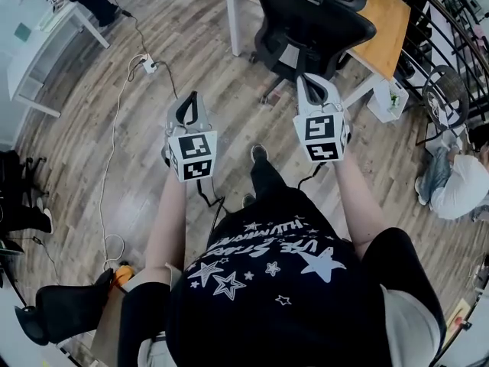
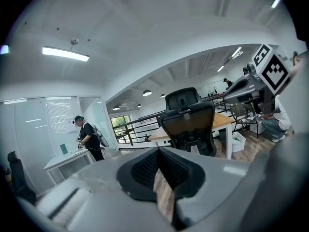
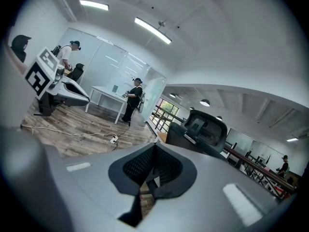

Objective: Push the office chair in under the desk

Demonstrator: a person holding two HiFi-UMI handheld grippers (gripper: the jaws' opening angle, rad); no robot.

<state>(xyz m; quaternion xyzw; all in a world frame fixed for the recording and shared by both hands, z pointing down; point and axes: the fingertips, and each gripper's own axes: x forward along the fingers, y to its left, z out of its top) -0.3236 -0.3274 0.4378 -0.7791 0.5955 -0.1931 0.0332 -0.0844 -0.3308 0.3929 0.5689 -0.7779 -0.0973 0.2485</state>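
Black mesh-back office chair with headrest stands on the wood-plank floor. Its backrest faces the person and its seat is at the edge of the light wooden tabletop on white legs. Left tool is clenched, empty, well short of the chair. Right tool is clenched, empty, near the chair back but apart. White open bin by the tabletop's leg holds something green, unclear what.

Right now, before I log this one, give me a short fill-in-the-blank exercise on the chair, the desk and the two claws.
1. The office chair is ___ in colour.
2. The desk beyond it has a wooden top and ___ legs.
3. The left claw and the right claw are both ___, with nothing held.
4. The claw nearer the chair is the ___ one.
Missing words: black; white; shut; right.
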